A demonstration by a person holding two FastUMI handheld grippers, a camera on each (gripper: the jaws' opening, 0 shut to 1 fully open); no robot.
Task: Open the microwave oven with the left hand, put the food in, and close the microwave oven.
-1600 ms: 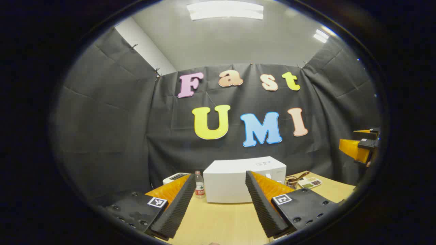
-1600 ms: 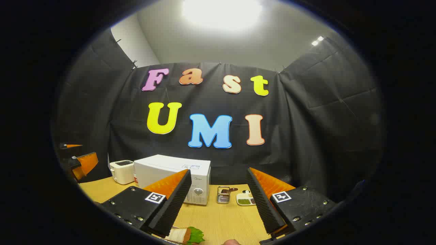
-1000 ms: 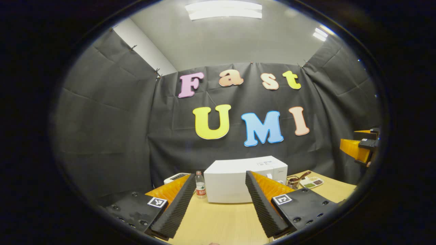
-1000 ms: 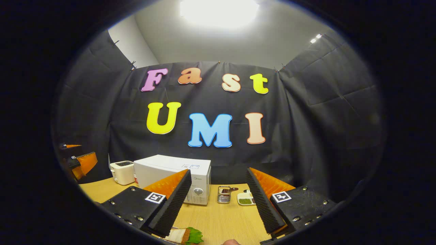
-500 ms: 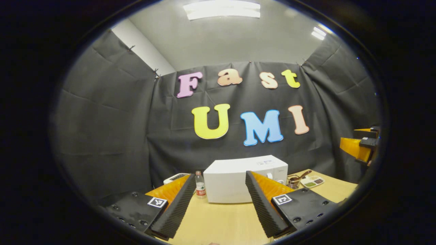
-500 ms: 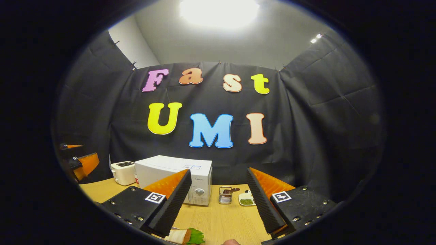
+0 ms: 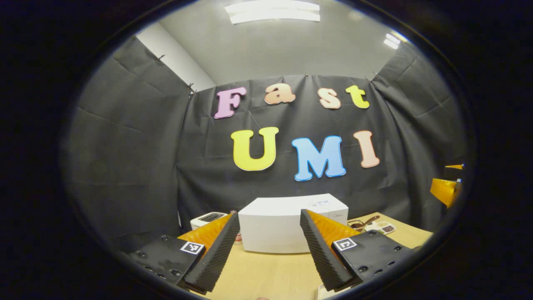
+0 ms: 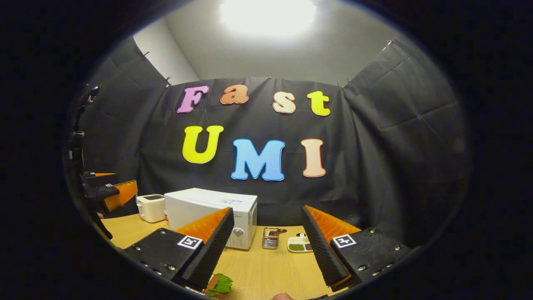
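Left gripper view: left tool, jaws spread and empty, has edged nearer the closed microwave at 12 o'clock; door-opening looks next.

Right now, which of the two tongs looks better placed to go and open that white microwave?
The left tongs: they are open and point straight at the microwave, which sits framed between their fingers. The right tongs, also open, aim past its right side.

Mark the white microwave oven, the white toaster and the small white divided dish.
white microwave oven [image 8: 199, 212], right gripper view, on its side wall.
white toaster [image 8: 150, 207], right gripper view, on its front face.
small white divided dish [image 8: 297, 244], right gripper view, on its green-filled compartment.
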